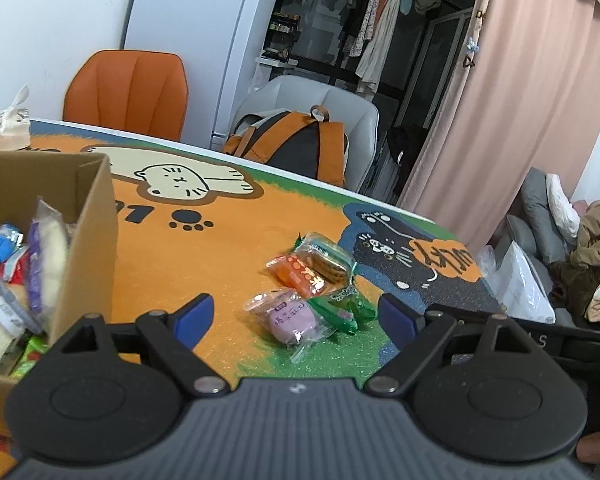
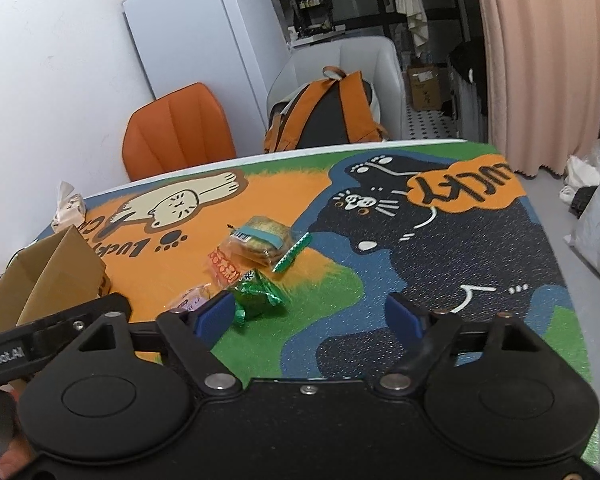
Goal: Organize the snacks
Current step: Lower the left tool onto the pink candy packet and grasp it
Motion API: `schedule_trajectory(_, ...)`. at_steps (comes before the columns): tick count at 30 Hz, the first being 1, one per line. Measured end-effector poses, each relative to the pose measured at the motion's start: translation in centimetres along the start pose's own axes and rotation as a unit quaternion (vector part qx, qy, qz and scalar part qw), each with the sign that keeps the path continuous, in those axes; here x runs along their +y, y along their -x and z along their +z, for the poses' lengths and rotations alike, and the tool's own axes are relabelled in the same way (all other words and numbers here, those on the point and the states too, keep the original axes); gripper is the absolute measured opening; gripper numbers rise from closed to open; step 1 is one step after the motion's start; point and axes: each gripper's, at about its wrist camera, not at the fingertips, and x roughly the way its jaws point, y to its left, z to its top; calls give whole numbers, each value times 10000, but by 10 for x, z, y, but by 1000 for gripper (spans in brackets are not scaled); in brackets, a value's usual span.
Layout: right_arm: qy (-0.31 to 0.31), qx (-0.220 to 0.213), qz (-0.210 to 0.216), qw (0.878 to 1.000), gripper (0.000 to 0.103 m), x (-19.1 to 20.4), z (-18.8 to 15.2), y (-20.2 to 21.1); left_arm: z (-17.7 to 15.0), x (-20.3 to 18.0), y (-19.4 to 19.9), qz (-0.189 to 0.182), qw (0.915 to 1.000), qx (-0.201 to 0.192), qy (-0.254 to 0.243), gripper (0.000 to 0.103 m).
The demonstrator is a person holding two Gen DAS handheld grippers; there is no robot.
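Note:
A small heap of wrapped snacks lies on the cartoon-cat table mat: a purple pastry pack [image 1: 290, 317], green packets [image 1: 342, 309], an orange pack [image 1: 300, 274] and a clear cracker pack [image 1: 326, 258]. My left gripper [image 1: 296, 320] is open and empty, hovering just before the purple pack. A cardboard box [image 1: 88, 216] with several snacks stands at the left. In the right wrist view the green packet [image 2: 256, 290], cracker pack [image 2: 264, 236] and box [image 2: 52, 276] show. My right gripper [image 2: 310, 318] is open and empty, right of the heap.
An orange chair [image 1: 128, 88] and a grey chair with an orange-black backpack [image 1: 296, 140] stand behind the table. A tissue pack [image 1: 10, 126] sits at the far left edge. A pink curtain [image 1: 512, 92] and piled bags are to the right.

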Motion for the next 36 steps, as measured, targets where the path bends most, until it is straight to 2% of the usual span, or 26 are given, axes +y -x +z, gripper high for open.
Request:
schedule_trajectory(4, 62, 55, 89, 9999, 77, 2, 0, -9, -2, 3, -17, 32, 9999, 59, 78, 84)
schedule_trajectory(10, 132, 96, 244, 9996, 72, 7, 8, -24, -3, 8, -42, 163, 9993, 217, 259, 74)
schedule_trajectory(18, 89, 111, 339, 9993, 72, 8, 16, -38, -5, 7, -68, 333, 9985, 320, 296, 71)
schedule_trajectory(24, 131, 188, 346, 9991, 72, 11, 16, -46, -12, 8, -78, 364, 9980, 481, 177, 58)
schedule_trajectory(26, 148, 207, 358, 9990, 72, 14, 15, -48, -12, 9, -77, 246, 9981, 535, 164, 39)
schedule_trajectory(28, 169, 232, 365, 9989, 72, 17, 15, -51, -12, 11, -75, 179, 9980, 578, 187, 32)
schedule_trajectory(36, 316, 381, 428, 9979, 71, 34, 10, -68, -16, 22, -62, 128, 9977, 605, 280, 30)
